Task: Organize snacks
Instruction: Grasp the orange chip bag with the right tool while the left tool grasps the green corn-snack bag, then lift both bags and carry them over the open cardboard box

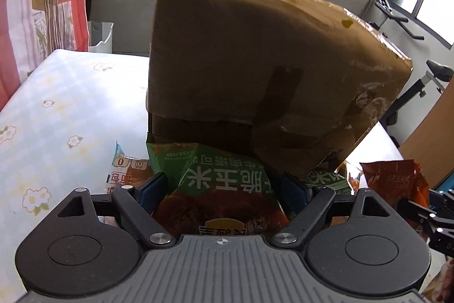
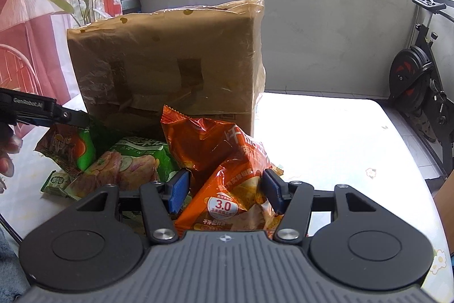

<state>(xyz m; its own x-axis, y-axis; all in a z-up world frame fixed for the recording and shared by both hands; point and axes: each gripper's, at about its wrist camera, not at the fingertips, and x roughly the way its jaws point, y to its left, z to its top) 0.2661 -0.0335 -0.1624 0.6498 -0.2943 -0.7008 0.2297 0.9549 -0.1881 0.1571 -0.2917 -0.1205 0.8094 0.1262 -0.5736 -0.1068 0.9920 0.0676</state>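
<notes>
- Left gripper [image 1: 224,189], jaws spread wide, straddles the green corn-snack bag [image 1: 218,189] at frame bottom without pinching it.
- Right gripper [image 2: 225,189] pinches the orange chip bag [image 2: 227,175], centre frame.
- The tilted cardboard box [image 2: 170,61] behind could topple if bumped; the slick orange bag may slip.

Snack bags heaped in front of a cardboard box on the worktop.

In the right wrist view the cardboard box [image 2: 170,64] stands centre frame on the worktop [image 2: 326,138]; a chip bag [image 2: 227,161] lies before it at lower centre, a cucumber chip bag [image 2: 127,161] to its left, a small packet [image 2: 54,183] at far left.
</notes>
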